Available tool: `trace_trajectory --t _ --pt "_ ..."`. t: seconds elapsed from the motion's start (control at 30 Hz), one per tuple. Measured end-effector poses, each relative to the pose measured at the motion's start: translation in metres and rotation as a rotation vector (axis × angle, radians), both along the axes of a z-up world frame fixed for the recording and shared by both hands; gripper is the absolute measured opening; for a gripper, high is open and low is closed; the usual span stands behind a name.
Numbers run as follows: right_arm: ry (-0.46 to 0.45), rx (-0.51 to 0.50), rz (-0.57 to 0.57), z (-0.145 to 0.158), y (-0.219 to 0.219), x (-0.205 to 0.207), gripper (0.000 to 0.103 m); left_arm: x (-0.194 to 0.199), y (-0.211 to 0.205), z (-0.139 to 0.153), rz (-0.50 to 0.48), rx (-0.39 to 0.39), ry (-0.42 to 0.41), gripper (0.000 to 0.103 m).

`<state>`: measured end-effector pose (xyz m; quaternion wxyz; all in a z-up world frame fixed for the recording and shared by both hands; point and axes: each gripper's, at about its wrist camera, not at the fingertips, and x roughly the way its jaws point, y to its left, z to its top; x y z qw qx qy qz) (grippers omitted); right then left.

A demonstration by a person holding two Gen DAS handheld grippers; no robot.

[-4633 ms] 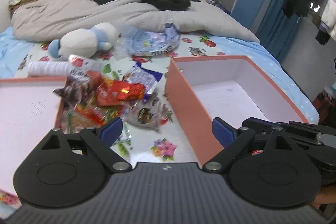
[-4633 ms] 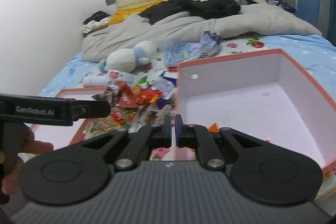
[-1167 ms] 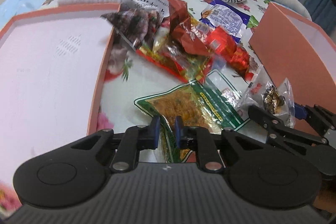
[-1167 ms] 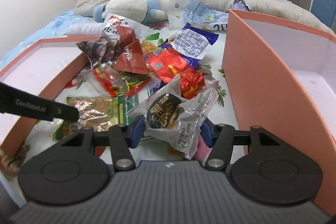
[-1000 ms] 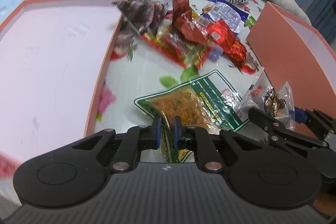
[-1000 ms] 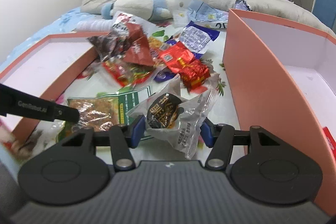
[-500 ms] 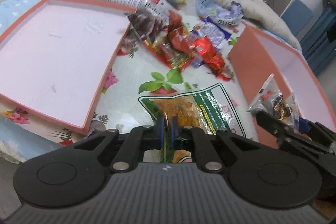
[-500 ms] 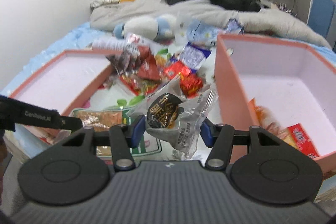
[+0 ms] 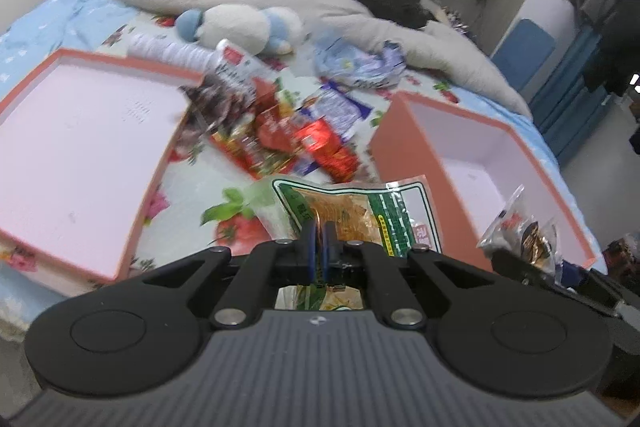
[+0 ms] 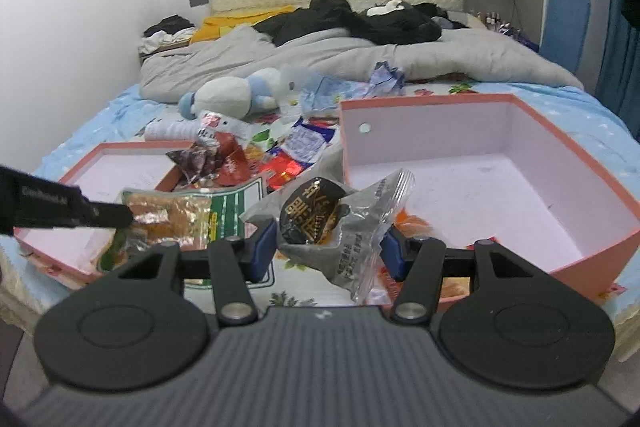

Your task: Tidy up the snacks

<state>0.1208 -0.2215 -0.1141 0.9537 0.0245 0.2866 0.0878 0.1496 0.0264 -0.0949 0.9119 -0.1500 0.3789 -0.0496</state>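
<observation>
Crinkly film risk: left gripper pinches green-edged snack packet by one edge; right gripper loosely clamps clear pastry bag. Either may slip before reaching the box.

Blurred "GenRobot.AI" on left hand-held gripper (barely legible).

- Green-bordered snack packet, clear window showing orange-brown contents: pinched at its near end, held flat above the bed between the two boxes.
- Clear snack bag with a dark round label: crumpled, clamped from both sides, in front of the deep box's near left corner.
- Loose snack pile, red, purple and dark wrappers: heaped on the bed between the boxes.
- Shallow pink box: open, at the bed's left edge.
- Deep pink box: open, on the right, a few packets at its near wall.
</observation>
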Motion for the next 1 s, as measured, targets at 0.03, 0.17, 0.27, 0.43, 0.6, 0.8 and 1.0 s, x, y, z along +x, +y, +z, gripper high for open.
trace_trajectory --t 0.03,0.17,0.27,0.43,0.6,0.8,1.0 --pt "-0.004 0.001 -0.004 0.003 -0.004 0.0 0.057 0.002 -0.004 0.005 -0.009 -0.006 -0.009 0.003" --pt "-0.019 0.006 -0.037 0.016 -0.025 -0.001 0.057 0.013 -0.021 0.023 -0.049 -0.013 -0.05 0.003" --pt "-0.03 0.003 -0.069 0.022 -0.043 -0.002 0.057 0.023 -0.039 0.036 -0.089 -0.02 -0.075 0.003" --pt "-0.03 0.015 -0.126 0.027 -0.072 0.007 0.057 0.048 -0.074 0.048 -0.163 -0.036 -0.099 0.003" --pt "-0.039 0.015 -0.155 0.023 -0.097 0.031 0.057 0.09 -0.117 0.048 -0.244 -0.013 -0.084 0.003" --pt "0.041 0.016 -0.169 -0.001 -0.119 0.08 0.057 0.145 -0.165 0.037 -0.309 0.018 -0.025 0.001" --pt "0.161 0.019 -0.16 -0.031 -0.135 0.119 0.057 0.179 -0.218 0.036 -0.391 0.13 -0.002 0.001"
